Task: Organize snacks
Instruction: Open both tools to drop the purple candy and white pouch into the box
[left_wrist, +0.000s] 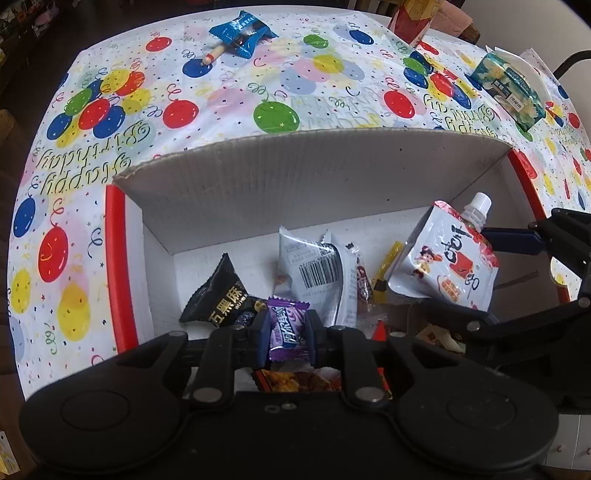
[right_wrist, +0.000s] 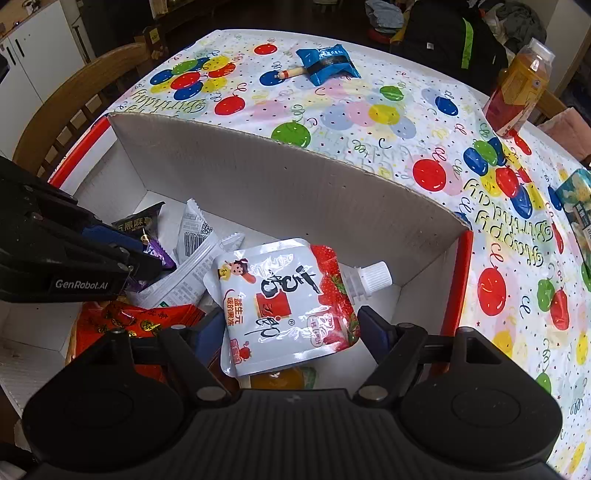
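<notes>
A cardboard box (left_wrist: 295, 173) with red edges sits on the balloon tablecloth and holds several snack packets. My left gripper (left_wrist: 286, 326) is low over the box's near side, shut on a small purple candy packet (left_wrist: 286, 328). The right wrist view shows that gripper (right_wrist: 147, 260) at the left. My right gripper (right_wrist: 291, 326) spans a white spouted pouch (right_wrist: 284, 295) with red print. Its fingers (right_wrist: 373, 328) press the pouch's two side edges and hold it tilted above the box's right half. The pouch (left_wrist: 450, 258) also shows in the left wrist view.
In the box lie a black packet (left_wrist: 221, 299), a white barcode packet (left_wrist: 314, 266) and a red packet (right_wrist: 140, 317). On the cloth beyond are a blue packet (right_wrist: 327, 64), a small wooden stick (right_wrist: 290, 72), a teal packet (left_wrist: 509, 90) and a yellow-red bottle (right_wrist: 517, 88). A wooden chair (right_wrist: 74, 99) stands left.
</notes>
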